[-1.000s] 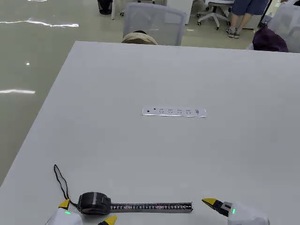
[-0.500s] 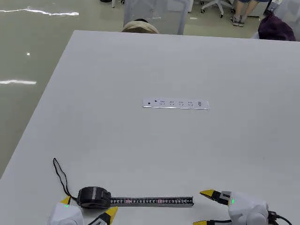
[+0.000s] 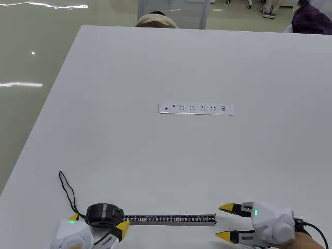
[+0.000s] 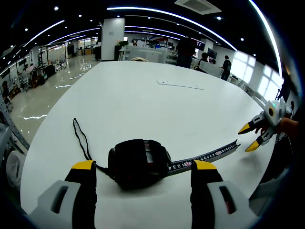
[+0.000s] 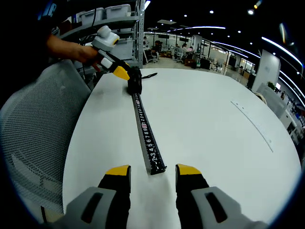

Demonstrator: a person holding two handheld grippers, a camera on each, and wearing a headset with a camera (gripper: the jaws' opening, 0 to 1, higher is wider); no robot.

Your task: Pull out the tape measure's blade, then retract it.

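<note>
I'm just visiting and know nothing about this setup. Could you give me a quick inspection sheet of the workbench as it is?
Surface: plain white table, matte.
Job's things: black tape measure case with a black wrist cord; its blade lies pulled out flat on the table.
Clutter: flat white power strip at mid-table.
Grippers: left gripper open, jaws either side of the case; right gripper open, the blade's end just ahead of it, not gripped.
Cables: thin black cable leaves the right gripper.
Surroundings: glossy floor, grey mesh chair.

Head view downward, gripper views low, sharing the blade [image 3: 171, 219]
</note>
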